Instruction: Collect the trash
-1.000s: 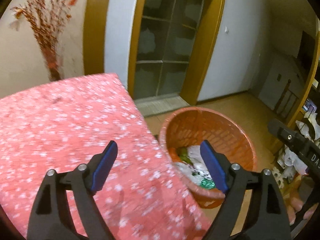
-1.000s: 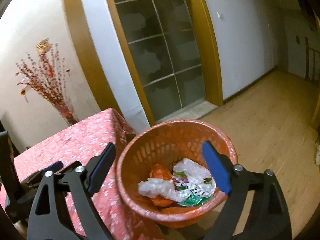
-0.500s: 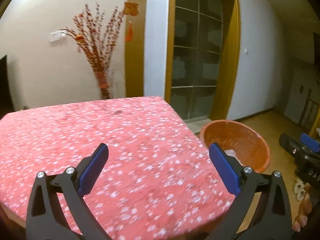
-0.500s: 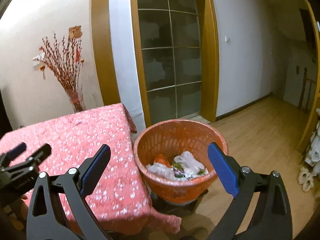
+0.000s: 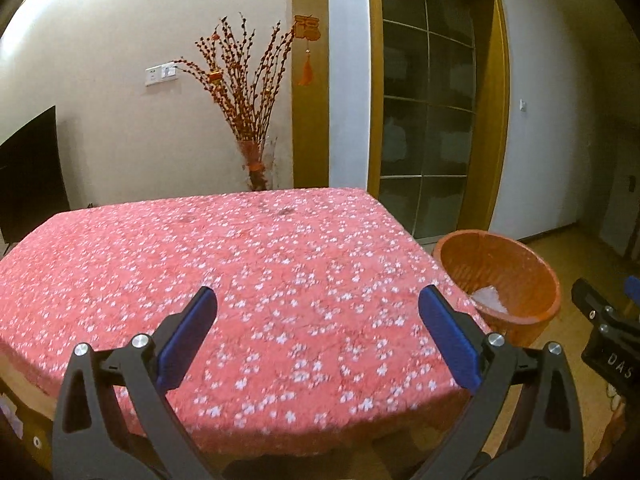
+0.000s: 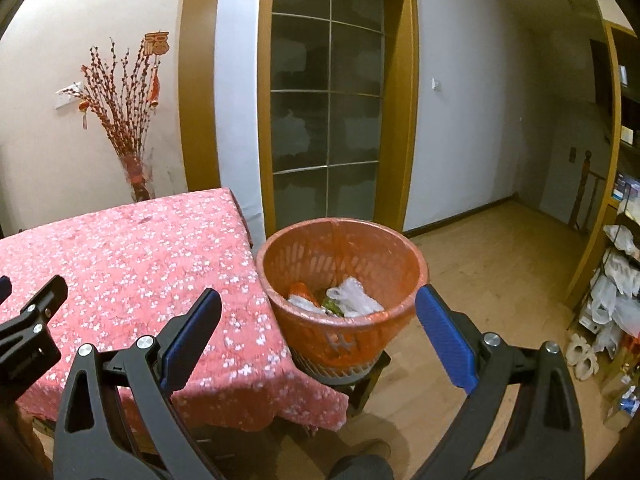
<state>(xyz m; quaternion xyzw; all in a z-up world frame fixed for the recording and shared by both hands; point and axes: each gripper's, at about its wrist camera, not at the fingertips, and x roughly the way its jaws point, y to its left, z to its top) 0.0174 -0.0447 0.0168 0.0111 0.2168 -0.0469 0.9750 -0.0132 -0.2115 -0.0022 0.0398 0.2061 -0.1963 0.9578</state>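
An orange mesh waste basket stands on a low dark stool beside the table's right edge. Inside it lie crumpled clear plastic bags with orange and green scraps. The left wrist view shows the same basket at the right, past the table corner. My left gripper hangs open over the near part of the red flowered tablecloth, nothing between its blue pads. My right gripper is open too, back from the basket and holding nothing. The left gripper's black tip shows at the left edge.
A vase of red twigs stands behind the table against the wall. A glass door in a wooden frame lies beyond the basket. Shelves with bags and clutter line the right side. Wooden floor stretches right of the basket.
Both grippers have drawn back and swung away from the basket; the left view now looks across the tablecloth, the basket sliding to its right. The basket sits farther off in the right view. The left jaws widened.
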